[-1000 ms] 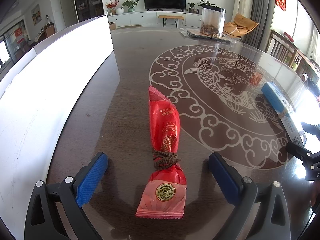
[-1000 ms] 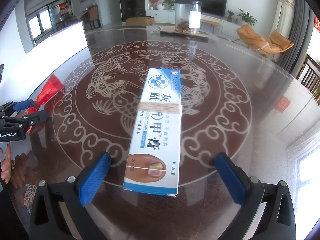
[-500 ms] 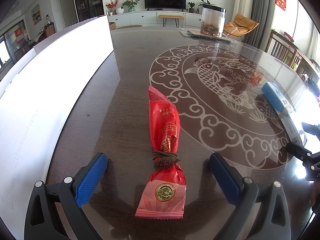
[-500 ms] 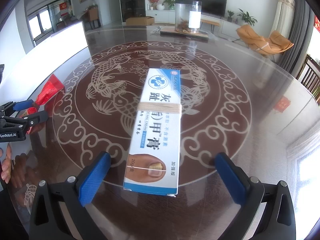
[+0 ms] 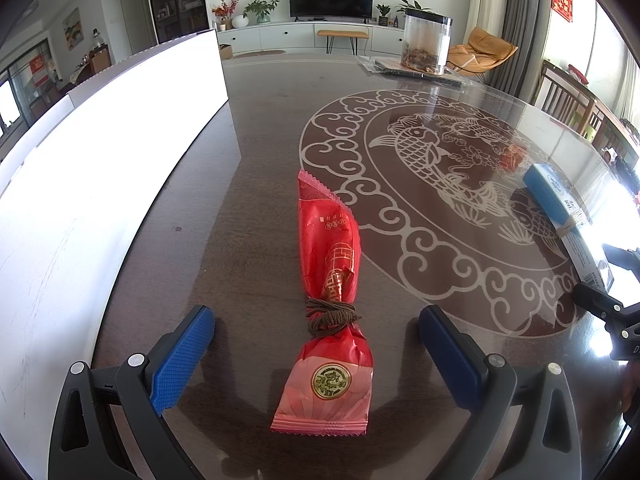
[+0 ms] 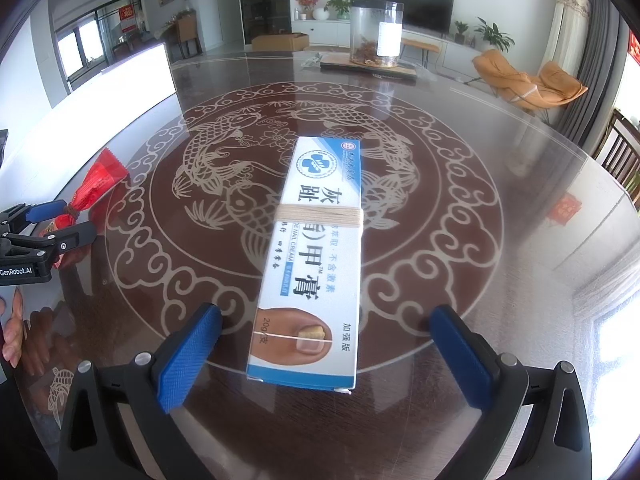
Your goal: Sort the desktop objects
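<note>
While fingers gape, red packet (image 5: 330,304) untouched, board (image 5: 100,168) left.

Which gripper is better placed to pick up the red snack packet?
Left. The left gripper has its jaws open on either side of the red snack packet, while the right gripper straddles the nail cream box.

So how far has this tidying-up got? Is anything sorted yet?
Nothing looks sorted yet. The red snack packet lies flat on the table between the open fingers of the left gripper, untouched. The blue-and-white cream box lies between the open fingers of the right gripper, also ungripped. Both items remain to be picked up and placed; no destination is evident.
</note>
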Action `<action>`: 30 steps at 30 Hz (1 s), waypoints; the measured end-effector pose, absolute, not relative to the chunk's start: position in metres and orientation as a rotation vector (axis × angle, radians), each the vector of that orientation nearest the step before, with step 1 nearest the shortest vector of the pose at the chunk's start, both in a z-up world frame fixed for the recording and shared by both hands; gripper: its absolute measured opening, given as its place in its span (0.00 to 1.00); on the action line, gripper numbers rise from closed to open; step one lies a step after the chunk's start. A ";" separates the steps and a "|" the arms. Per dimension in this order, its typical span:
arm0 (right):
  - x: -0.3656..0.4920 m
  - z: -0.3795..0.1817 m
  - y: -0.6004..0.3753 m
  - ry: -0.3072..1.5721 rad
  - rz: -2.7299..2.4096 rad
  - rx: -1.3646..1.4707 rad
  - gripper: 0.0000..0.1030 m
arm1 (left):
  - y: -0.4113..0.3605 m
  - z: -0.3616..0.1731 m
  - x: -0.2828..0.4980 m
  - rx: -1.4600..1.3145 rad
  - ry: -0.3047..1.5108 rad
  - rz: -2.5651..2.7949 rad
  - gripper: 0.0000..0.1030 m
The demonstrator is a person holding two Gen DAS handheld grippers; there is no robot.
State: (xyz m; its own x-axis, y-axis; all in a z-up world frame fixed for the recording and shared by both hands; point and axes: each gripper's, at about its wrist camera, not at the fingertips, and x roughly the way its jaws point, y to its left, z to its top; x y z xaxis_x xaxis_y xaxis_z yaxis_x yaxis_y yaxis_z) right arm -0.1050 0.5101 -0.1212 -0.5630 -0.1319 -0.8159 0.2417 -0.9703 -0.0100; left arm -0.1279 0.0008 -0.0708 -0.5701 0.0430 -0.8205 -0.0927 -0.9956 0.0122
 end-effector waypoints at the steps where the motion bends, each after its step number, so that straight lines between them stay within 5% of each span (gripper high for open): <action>1: -0.105 -0.121 0.510 0.178 -2.598 1.341 1.00 | 0.001 -0.071 -0.128 -1.417 0.083 2.715 1.00; 20: -0.106 -0.122 0.511 0.176 -2.597 1.341 1.00 | 0.004 -0.071 -0.125 -1.432 0.133 2.629 0.99; 22: -0.106 -0.122 0.511 0.177 -2.596 1.341 1.00 | 0.008 -0.067 -0.128 -1.418 0.145 2.618 0.83; 24: -0.110 -0.121 0.513 0.193 -2.562 1.370 1.00 | 0.012 -0.062 -0.132 -1.415 0.165 2.601 0.44; 26: -0.123 -0.118 0.514 0.220 -2.479 1.446 1.00 | 0.017 -0.059 -0.132 -1.416 0.192 2.588 0.21; 30: -0.155 -0.110 0.515 0.135 -2.350 1.596 1.00 | 0.015 -0.059 -0.123 -1.409 0.145 2.619 0.20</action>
State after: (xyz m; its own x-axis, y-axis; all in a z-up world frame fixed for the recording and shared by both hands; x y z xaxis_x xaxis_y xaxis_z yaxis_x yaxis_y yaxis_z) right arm -0.1550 0.5145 -0.1103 -0.3399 -0.1906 -0.9210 0.2948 -0.9515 0.0881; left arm -0.1225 0.0155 -0.0595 -0.5418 0.0981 -0.8348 -0.1899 -0.9818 0.0078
